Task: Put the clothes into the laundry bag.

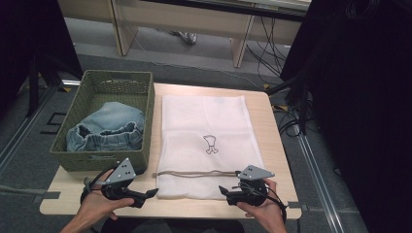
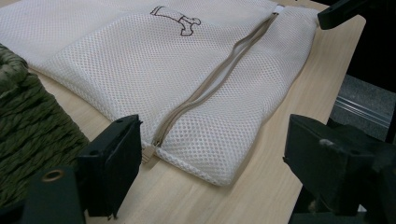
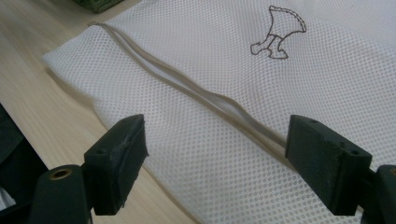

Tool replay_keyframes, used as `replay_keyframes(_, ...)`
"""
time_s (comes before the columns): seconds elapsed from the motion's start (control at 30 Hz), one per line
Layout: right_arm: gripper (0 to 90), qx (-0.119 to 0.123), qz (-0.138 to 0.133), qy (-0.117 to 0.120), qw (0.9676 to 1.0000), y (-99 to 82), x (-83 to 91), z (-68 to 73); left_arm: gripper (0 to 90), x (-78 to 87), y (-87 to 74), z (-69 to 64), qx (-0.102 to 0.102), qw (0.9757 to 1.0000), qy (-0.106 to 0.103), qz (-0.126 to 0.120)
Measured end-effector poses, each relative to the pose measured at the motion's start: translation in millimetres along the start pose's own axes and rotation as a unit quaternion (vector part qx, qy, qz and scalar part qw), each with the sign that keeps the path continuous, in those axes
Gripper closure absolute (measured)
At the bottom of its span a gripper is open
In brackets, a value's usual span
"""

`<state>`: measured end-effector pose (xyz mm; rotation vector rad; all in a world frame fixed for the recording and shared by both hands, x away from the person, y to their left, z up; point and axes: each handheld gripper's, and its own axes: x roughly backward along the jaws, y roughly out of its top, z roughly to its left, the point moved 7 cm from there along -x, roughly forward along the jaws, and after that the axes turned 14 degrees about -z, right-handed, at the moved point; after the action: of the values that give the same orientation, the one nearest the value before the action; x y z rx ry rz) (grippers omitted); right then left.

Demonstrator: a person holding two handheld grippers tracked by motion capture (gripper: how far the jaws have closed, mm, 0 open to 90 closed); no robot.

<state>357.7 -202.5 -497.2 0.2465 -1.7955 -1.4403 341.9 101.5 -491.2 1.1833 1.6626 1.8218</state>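
Flat on the light wooden table (image 1: 277,145), right of centre: a white mesh laundry bag (image 1: 206,126), fine-holed, rectangular, with a small dark outline emblem (image 1: 210,144) stitched near its middle. Across the near end, a beige zipper (image 1: 194,173) running side to side, slightly wavy and raised in the right gripper view, seemingly closed. Just left of the bag, close beside it: an olive woven basket (image 1: 116,82) with a handle slot in its far wall, holding crumpled light-blue denim (image 1: 109,128) with a gathered elastic waistband on top. At the near table edge, left gripper (image 1: 148,193) released, jaws spread wide, aimed at the bag's near left corner, nothing between them; a strip of bare wood separating tips from mesh. Right gripper (image 1: 223,190) likewise released, jaws wide apart above the bag's near right part, gripping nothing. Zipper pull hard to make out. Rest of the denim garment buried in the basket, kind unclear. Forearms cut off by the bottom edge of the high view.
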Motion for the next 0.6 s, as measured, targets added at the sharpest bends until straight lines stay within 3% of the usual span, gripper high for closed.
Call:
replay_keyframes(0.13,20.7,0.004,-0.001,0.002,1.0000,0.6,-0.1,0.2,18.5,0.2,0.1,0.7,-0.006,1.0000,-0.001,0.003)
replay_keyframes(0.23,20.7,0.016,-0.003,0.002,0.9999,2.4,-0.6,-0.9,18.4,0.7,0.1,0.0,0.002,1.0000,-0.002,0.005)
replay_keyframes(0.37,22.2,0.029,0.000,0.005,0.9996,4.7,-3.9,-2.3,18.5,0.8,0.4,1.1,-0.007,1.0000,0.001,0.006)
replay_keyframes(0.43,38.2,0.048,0.009,0.014,0.9987,9.3,-7.0,-6.5,18.5,0.1,0.0,1.0,-0.003,1.0000,0.002,0.006)
replay_keyframes(0.47,41.2,0.068,0.013,0.020,0.9974,10.5,-9.1,-9.1,18.5,-0.5,-0.2,0.9,0.001,1.0000,0.002,0.004)
replay_keyframes(0.6,51.4,0.083,0.043,0.025,0.9953,10.2,-18.5,-17.3,18.6,-0.8,0.4,1.2,0.002,1.0000,0.006,0.000)
